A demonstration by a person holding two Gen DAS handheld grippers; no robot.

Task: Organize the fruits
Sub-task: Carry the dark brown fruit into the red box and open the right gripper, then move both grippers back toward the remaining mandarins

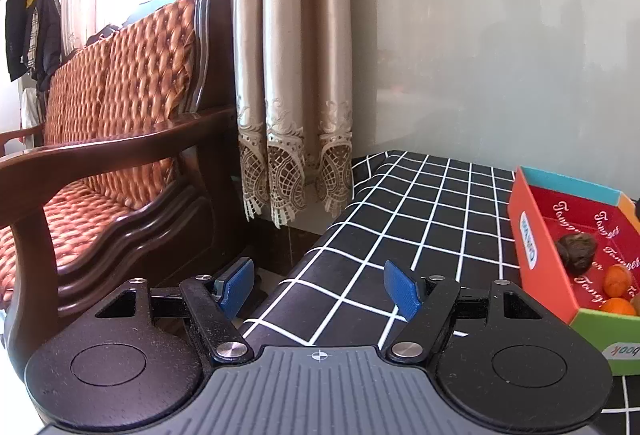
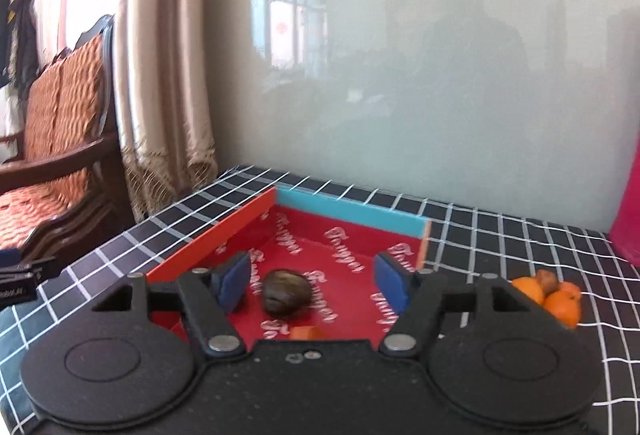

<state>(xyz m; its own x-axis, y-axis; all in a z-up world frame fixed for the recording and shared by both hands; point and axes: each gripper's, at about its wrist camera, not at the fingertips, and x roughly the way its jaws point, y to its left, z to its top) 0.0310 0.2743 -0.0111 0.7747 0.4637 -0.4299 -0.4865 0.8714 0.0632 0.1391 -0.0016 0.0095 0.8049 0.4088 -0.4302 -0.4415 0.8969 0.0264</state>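
Observation:
A red cardboard tray with a blue far wall sits on the checked table. In it lies a dark brown wrinkled fruit and an orange fruit at the near edge. My right gripper is open and empty, hovering over the tray with the brown fruit between its blue pads. A pile of orange fruits lies on the table right of the tray. My left gripper is open and empty over the table's left edge. Its view shows the tray, the brown fruit and two oranges.
The black-and-white checked tablecloth covers the table against a glossy grey wall. A wooden sofa with orange cushions and a beige curtain stand to the left. A pink object stands at the table's right edge.

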